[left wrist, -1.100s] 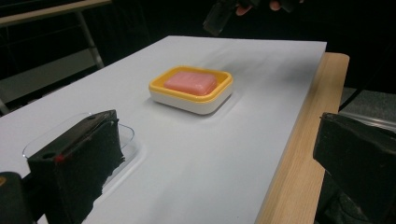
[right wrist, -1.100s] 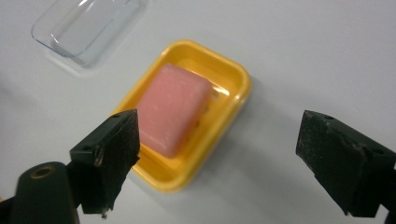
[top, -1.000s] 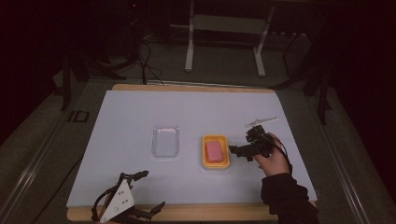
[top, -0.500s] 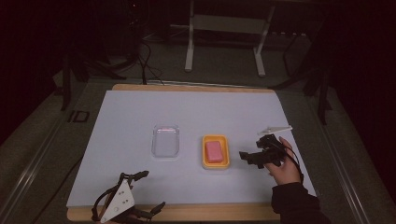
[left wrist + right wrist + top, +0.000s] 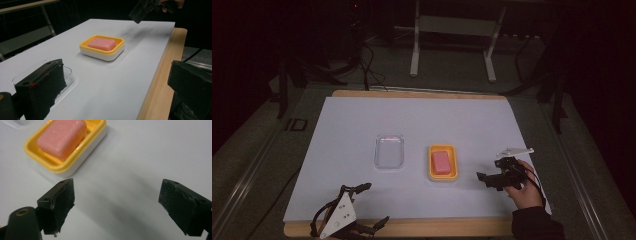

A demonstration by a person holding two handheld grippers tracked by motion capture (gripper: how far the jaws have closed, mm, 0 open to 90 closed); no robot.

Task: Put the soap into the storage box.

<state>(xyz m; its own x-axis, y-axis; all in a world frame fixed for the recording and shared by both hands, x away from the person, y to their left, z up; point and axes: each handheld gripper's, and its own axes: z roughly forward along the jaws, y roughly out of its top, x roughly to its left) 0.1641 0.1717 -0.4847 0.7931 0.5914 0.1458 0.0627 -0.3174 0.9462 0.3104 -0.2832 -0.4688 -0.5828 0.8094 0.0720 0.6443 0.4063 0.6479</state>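
A pink soap bar (image 5: 442, 162) lies in a yellow dish with a white base (image 5: 454, 172), right of the table's middle. Left of it sits a clear plastic lid (image 5: 389, 151). A hand holds my right gripper (image 5: 486, 180) just right of the dish, open and empty, apart from it. The right gripper view looks past that open gripper (image 5: 120, 202) at the soap (image 5: 62, 137) in its dish (image 5: 75, 160) at upper left. My left gripper (image 5: 373, 204) rests open at the front left edge; in its own view the gripper (image 5: 117, 87) faces the dish (image 5: 100, 53) and lid (image 5: 68, 71).
A white sheet (image 5: 362, 120) covers the wooden table, whose bare edge (image 5: 437, 227) runs along the front. Beyond the table stand a metal frame (image 5: 414, 45) and loose cables (image 5: 367, 70) on the dark floor.
My right gripper has drawn back from the dish, toward the front edge and slightly to the right. The left gripper, dish and lid have stayed where they were.
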